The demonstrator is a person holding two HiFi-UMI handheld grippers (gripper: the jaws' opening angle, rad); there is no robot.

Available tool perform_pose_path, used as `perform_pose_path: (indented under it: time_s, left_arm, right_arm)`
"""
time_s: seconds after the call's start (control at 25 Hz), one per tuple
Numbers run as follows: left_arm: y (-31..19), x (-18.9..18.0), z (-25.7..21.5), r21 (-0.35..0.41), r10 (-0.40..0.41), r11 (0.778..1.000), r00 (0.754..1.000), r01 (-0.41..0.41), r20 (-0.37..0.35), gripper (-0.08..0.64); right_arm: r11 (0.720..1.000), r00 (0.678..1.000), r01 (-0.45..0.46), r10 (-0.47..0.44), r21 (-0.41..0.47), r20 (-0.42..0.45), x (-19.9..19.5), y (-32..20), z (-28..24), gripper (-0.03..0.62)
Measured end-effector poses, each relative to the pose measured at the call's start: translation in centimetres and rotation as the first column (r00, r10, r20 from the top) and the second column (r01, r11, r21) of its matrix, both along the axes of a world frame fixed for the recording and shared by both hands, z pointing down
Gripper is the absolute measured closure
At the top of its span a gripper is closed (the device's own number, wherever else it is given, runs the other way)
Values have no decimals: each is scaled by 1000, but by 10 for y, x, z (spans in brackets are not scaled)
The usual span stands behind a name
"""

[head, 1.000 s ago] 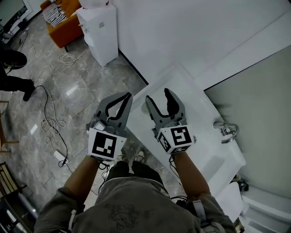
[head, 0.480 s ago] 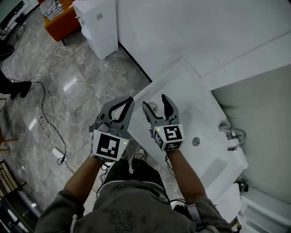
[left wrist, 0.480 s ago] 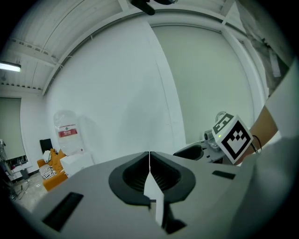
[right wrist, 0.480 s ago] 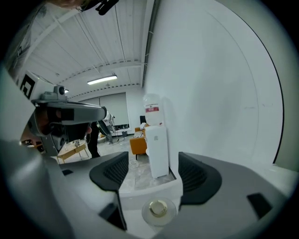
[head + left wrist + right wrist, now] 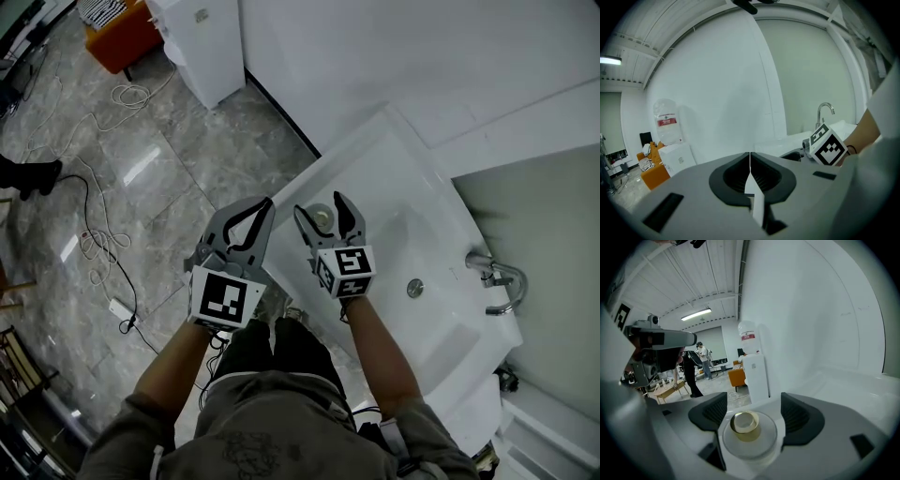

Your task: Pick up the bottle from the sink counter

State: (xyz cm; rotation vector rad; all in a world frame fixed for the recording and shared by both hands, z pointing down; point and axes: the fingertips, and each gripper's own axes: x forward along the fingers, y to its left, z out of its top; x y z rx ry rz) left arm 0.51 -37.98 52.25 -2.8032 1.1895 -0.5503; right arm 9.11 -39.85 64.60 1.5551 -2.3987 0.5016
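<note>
A small clear bottle (image 5: 322,217) with a gold cap stands on the near left corner of the white sink counter (image 5: 375,173). My right gripper (image 5: 320,205) is above it, one jaw on each side. Its jaws are opening and the pads do not press on the bottle. In the right gripper view the bottle (image 5: 746,430) sits low between the two dark pads (image 5: 800,414), gaps on both sides. My left gripper (image 5: 262,206) hangs beside the counter's edge over the floor. It is shut and empty; its jaws (image 5: 750,157) meet in the left gripper view.
The basin (image 5: 427,248) with its drain (image 5: 414,288) and a chrome faucet (image 5: 499,281) lie right of the bottle. A white water dispenser (image 5: 202,42) stands by the wall, an orange chair (image 5: 117,33) beyond it. Cables (image 5: 94,234) trail over the grey floor. A person (image 5: 689,373) stands far off.
My right gripper has moved to the counter's corner, and the bottle now shows between its jaws. The left gripper has stayed shut beside it.
</note>
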Motion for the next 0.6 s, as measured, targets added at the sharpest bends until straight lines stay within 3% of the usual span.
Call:
perform_pose_path:
  time_s: [0.2, 0.6]
  left_arm:
    - [0, 0, 20, -31, -7, 999, 1000, 7, -5, 543]
    - [4, -8, 62, -85, -23, 996, 998, 27, 50, 543]
  right_arm:
    - [1000, 1000, 17, -17, -9, 6, -8, -1, 15, 268]
    - [998, 994, 42, -47, -51, -99, -14, -4, 47, 265]
